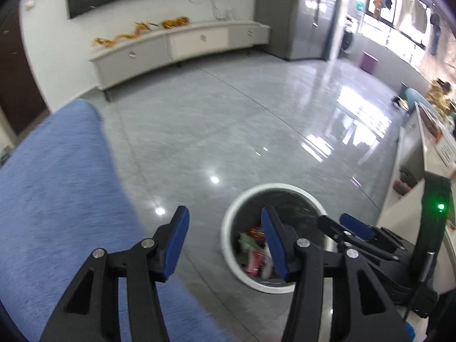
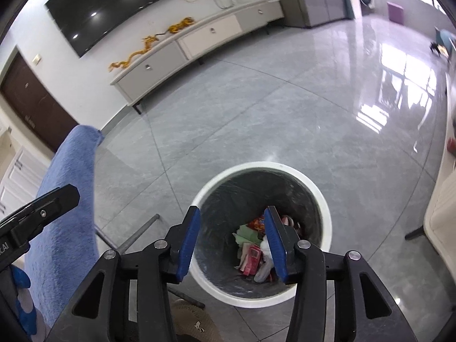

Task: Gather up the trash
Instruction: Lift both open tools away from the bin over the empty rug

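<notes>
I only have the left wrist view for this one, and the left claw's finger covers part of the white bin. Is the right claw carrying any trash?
Observer: No. In the right wrist view the right claw stands open above the white bin, with nothing between its pads.
Operator: What is in the bin?
Observer: Its whole mouth shows there. Green paper, red wrappers and white plastic lie at the bottom.
Operator: Is anything on the floor next to it?
Observer: I see no loose trash, only a tan slipper on the floor just on the near side of the bin.
</notes>
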Motion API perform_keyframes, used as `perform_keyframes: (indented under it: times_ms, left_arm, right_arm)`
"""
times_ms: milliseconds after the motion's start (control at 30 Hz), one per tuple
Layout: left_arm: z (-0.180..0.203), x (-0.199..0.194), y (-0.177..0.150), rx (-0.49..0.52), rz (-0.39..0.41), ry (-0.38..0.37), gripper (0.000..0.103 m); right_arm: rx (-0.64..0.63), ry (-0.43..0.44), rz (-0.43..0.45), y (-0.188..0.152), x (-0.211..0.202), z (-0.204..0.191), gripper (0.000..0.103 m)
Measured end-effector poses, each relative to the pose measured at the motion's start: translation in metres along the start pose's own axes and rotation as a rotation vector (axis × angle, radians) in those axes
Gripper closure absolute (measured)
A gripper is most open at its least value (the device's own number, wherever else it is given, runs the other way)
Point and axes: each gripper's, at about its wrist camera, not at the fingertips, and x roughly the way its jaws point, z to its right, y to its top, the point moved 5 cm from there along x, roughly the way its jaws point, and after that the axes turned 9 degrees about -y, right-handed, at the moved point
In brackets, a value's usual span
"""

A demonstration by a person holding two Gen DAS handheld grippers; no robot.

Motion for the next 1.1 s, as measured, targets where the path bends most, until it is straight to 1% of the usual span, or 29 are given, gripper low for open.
perform_keyframes:
  times_ms: [67,200,267,367,533,667,700,767,800,867,1100]
  left_arm:
    - [-0.014,-0.017,-0.003,-0.015,0.038,0.042,0.051]
    - [-0.038,-0.047,-0.010,-0.047,0.098,0.114,0.043]
    - [-0.051,-0.064,-0.014,-0.062,0.130,0.152,0.041]
    - [-0.063,-0.081,-0.019,-0.075,0.158,0.202,0.038]
    - [-0.086,-0.111,-0.032,-0.108,0.201,0.259,0.037]
    - [-0.106,-0.133,-0.044,-0.132,0.231,0.322,0.036]
    - [-0.112,-0.137,-0.046,-0.138,0.237,0.330,0.036]
    - [-0.123,-0.150,-0.052,-0.157,0.259,0.354,0.030]
    - [-0.126,-0.155,-0.055,-0.164,0.268,0.364,0.029]
    - [-0.137,-0.166,-0.060,-0.185,0.290,0.383,0.028]
    - [-0.162,-0.197,-0.077,-0.243,0.340,0.409,0.028]
  right_arm:
    - [-0.029,0.011,0.011,0.001,-0.007,-0.014,0.056]
    - [-0.107,0.043,0.030,-0.001,-0.023,-0.049,0.056]
    - [-0.152,0.060,0.045,-0.004,-0.034,-0.067,0.054]
    - [-0.210,0.093,0.065,-0.009,-0.049,-0.097,0.053]
    - [-0.299,0.139,0.099,-0.021,-0.074,-0.136,0.051]
    - [-0.347,0.162,0.126,-0.031,-0.092,-0.163,0.049]
    - [-0.354,0.164,0.132,-0.033,-0.095,-0.167,0.047]
    - [-0.373,0.166,0.145,-0.038,-0.101,-0.177,0.045]
    - [-0.380,0.165,0.149,-0.040,-0.104,-0.181,0.044]
    - [-0.394,0.162,0.159,-0.045,-0.108,-0.189,0.041]
    - [-0.421,0.121,0.200,-0.055,-0.117,-0.201,0.024]
